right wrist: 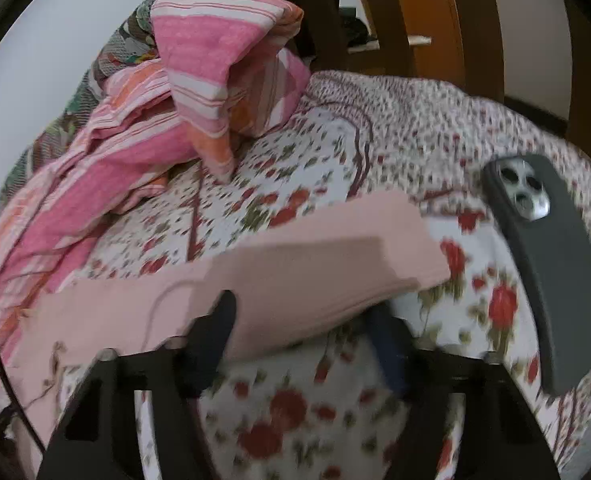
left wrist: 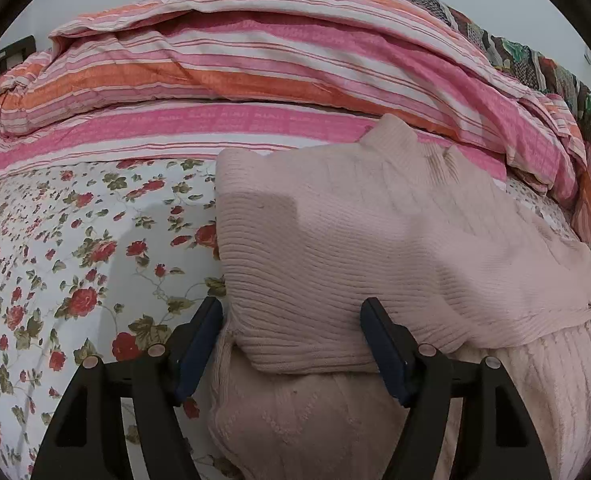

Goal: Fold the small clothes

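Left of the left hand-held gripper (left wrist: pixel 291 344), whose released jaws straddle a folded pink knit sweater (left wrist: pixel 375 240), spreads a rose-print bedspread (left wrist: pixel 75 260). Beyond lies a striped duvet (left wrist: pixel 255 80). The right hand-held gripper (right wrist: pixel 303 336) straddles the sweater's edge, grip unclear; right of it lies a cased phone (right wrist: pixel 547 272).

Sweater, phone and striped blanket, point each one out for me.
sweater (left wrist: pixel 375 248): left wrist view, middle of folded knit.
phone (right wrist: pixel 551 264): right wrist view, back of case.
striped blanket (left wrist: pixel 255 68): left wrist view, pink stripe.
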Motion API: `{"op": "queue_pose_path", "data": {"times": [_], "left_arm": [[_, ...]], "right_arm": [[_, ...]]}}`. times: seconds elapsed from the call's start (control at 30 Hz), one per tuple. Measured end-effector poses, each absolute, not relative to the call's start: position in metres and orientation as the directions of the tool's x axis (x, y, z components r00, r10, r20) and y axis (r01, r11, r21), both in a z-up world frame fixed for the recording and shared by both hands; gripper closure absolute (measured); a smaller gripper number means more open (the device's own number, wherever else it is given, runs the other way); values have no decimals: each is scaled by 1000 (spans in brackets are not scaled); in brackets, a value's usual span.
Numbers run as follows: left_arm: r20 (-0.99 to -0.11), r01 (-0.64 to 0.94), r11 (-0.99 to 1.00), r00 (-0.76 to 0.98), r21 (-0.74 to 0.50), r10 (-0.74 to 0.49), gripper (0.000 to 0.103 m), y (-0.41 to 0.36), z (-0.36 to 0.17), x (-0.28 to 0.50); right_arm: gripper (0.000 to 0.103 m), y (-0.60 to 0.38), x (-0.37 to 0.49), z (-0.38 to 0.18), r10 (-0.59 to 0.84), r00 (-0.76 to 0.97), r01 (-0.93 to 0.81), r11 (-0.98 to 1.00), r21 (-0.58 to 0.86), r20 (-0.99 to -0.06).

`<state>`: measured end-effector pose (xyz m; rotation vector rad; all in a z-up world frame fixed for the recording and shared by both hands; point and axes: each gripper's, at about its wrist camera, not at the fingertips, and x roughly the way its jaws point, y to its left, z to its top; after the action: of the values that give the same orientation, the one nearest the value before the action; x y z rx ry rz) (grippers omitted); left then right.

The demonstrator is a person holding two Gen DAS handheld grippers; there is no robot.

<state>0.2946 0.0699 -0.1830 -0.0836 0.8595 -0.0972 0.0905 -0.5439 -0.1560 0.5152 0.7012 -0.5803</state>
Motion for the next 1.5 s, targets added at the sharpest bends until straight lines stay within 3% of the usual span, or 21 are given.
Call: {"op": "queue_pose_path", "data": {"times": [0.03,0.07,0.37,0.5,0.73,0.97,1.13,1.33,1.4,1.47,1.5], "left_arm": [[-751,51,992,649,-114,-120,33,70,-183,295],[-751,53,992,649,-118,-124,33,71,-183,295],[-689,11,960,694,-280,-209,32,105,-170,286],[-656,-34,957,735,-289,-172,31,131,-160,280],[-617,-105,951,780,-292,-103,29,183,-147,261],[-604,-144,947,794,-286,-61,29,225,-141,249],[-603,-147,930,792,-338,-94,29,244,-143,247],[-597,-114,956,799,-270,-73,29,237,-142,243],[-597,-106,961,799,-254,-69,29,235,-142,244],[-599,-92,961,796,-259,-85,29,231,-142,246],[-601,-83,962,793,-262,-95,29,229,-143,247]], "right_arm": [[95,-545,95,-156,-335,602,656,725,210,-724],[97,-546,101,-156,-348,584,661,729,180,-733],[97,-494,117,-93,-480,646,635,770,68,-593],[97,-437,135,-53,-507,688,591,806,-5,-519],[97,-325,190,-17,-389,779,436,900,-21,-491],[97,-196,265,-12,-176,827,224,974,27,-534],[97,-109,317,-53,27,766,57,992,109,-642],[96,-30,342,-127,154,639,-114,988,105,-754],[88,-16,347,-151,173,578,-155,983,101,-797],[71,-9,349,-166,215,509,-198,972,130,-833],[69,-10,347,-165,238,501,-211,966,150,-832]]}}
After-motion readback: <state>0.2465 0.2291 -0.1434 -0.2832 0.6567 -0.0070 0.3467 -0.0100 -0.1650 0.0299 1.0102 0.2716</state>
